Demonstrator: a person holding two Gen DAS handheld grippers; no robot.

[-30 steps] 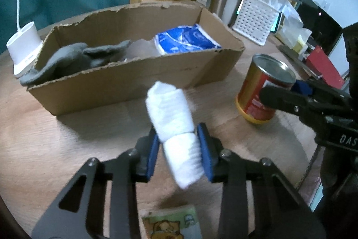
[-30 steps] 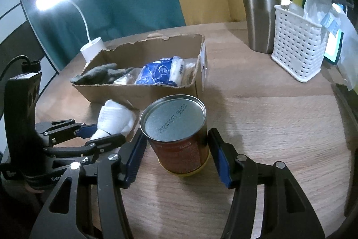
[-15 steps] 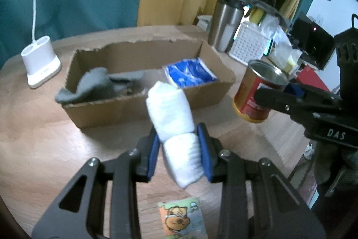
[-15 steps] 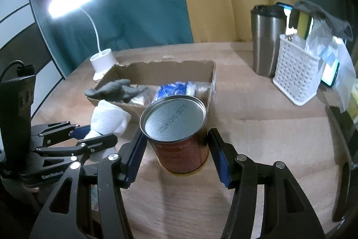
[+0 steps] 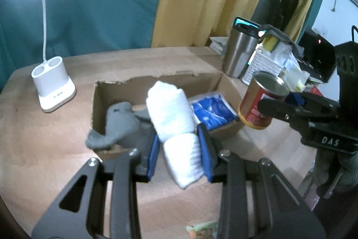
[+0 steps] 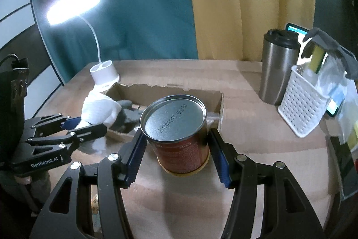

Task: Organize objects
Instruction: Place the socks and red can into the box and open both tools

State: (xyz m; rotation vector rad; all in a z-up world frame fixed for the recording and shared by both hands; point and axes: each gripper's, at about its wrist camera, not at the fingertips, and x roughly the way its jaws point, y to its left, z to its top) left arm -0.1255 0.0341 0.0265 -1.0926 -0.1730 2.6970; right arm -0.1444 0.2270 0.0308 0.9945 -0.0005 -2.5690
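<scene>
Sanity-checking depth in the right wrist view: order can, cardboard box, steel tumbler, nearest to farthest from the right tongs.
1. Can: held between the right tongs.
2. Cardboard box: just behind the can, left of centre.
3. Steel tumbler: farthest, back right beside the white basket.

The white roll (image 5: 176,127) hides part of the box (image 5: 161,84); a printed packet (image 5: 202,231) is cut off below.

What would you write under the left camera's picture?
Left gripper carries a white rolled cloth toward the cardboard box.
</scene>
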